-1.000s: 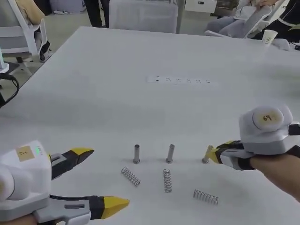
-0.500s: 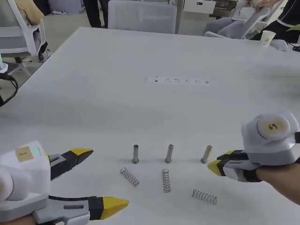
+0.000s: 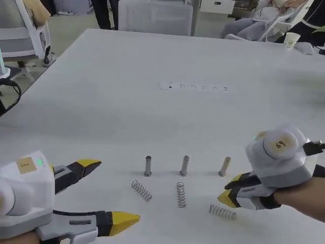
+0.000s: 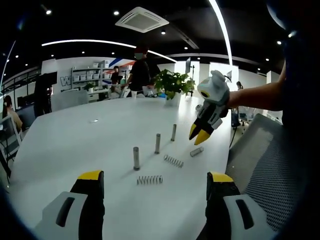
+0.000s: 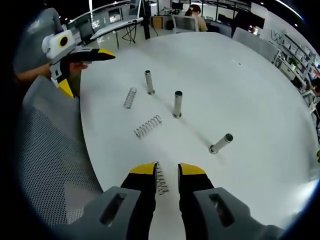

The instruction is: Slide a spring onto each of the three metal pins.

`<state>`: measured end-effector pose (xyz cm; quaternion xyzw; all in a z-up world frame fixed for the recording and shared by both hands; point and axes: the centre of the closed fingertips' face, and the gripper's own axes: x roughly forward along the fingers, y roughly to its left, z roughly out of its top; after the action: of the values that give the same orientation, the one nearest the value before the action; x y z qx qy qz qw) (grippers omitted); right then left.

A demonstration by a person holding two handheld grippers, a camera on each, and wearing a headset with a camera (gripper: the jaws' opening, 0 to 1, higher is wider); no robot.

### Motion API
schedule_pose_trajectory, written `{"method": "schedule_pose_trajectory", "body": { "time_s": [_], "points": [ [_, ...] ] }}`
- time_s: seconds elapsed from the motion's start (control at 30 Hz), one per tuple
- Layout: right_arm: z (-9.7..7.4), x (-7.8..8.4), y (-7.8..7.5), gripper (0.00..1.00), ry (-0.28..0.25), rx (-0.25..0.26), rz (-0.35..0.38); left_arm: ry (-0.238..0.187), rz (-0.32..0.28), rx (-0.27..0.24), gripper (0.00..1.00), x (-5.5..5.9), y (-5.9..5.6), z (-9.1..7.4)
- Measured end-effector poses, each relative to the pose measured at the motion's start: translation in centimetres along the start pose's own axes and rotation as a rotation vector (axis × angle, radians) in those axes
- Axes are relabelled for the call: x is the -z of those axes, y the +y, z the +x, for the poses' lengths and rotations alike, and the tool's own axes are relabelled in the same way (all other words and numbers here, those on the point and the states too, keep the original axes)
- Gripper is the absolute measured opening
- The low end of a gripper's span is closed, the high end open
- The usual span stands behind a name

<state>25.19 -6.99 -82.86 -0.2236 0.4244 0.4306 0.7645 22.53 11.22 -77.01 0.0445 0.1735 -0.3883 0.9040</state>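
The left claw (image 3: 112, 191) hovered low at the near left of the white worktop (image 3: 152, 107), its jaws spread wide with nothing between them; the left gripper view showed the same released left claw (image 4: 156, 176). Right of it three pins stood in a row, all bare: the left pin (image 3: 148, 166), the middle pin (image 3: 185, 166) and the right pin (image 3: 225, 166). On the near side of the pins, flat on the worktop, lay the left spring (image 3: 141, 190), the middle spring (image 3: 181, 195) and the right spring (image 3: 223, 212).

The right claw (image 3: 228, 190) hung just over the right spring. In the right gripper view, that spring (image 5: 160, 179) lay between the slightly parted tips of the right claw (image 5: 167, 169), not yet pinched. A second earlier its tips had been beside the right pin; it had since come down and nearer the person. Pins, springs and left claw kept their places.

A paper cup (image 3: 290, 39) stood at the far right; its contents could not be told. Office chairs (image 3: 152, 18) stood beyond the worktop, and a potted plant (image 4: 172, 82) sat at its far end.
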Motion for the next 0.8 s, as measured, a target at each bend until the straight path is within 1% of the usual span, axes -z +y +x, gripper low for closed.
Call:
{"method": "schedule_pose_trajectory", "body": {
  "time_s": [0.03, 0.13, 0.3, 0.43, 0.8],
  "points": [
    [0.1, 0.0, 0.2, 0.14, 0.006, -0.004, -0.020, 0.001, 0.001, 0.000, 0.81, 0.0, 0.0, 0.0],
    [0.6, 0.1, 0.7, 0.14, 0.028, -0.025, -0.042, 0.001, 0.000, 0.001, 0.81, 0.1, 0.0, 0.0],
    [1.3, 0.6, 1.4, 0.13, 0.082, -0.049, -0.098, -0.001, -0.001, 0.001, 0.81, 0.0, 0.0, 0.1],
    [1.8, 1.0, 1.5, 0.12, 0.115, -0.047, -0.136, -0.001, -0.001, 0.002, 0.81, 0.0, 0.0, 0.1],
    [2.6, 1.5, 1.7, 0.10, 0.188, -0.064, -0.197, 0.002, -0.003, 0.007, 0.80, 0.1, -0.1, 0.1]
  ]
}}
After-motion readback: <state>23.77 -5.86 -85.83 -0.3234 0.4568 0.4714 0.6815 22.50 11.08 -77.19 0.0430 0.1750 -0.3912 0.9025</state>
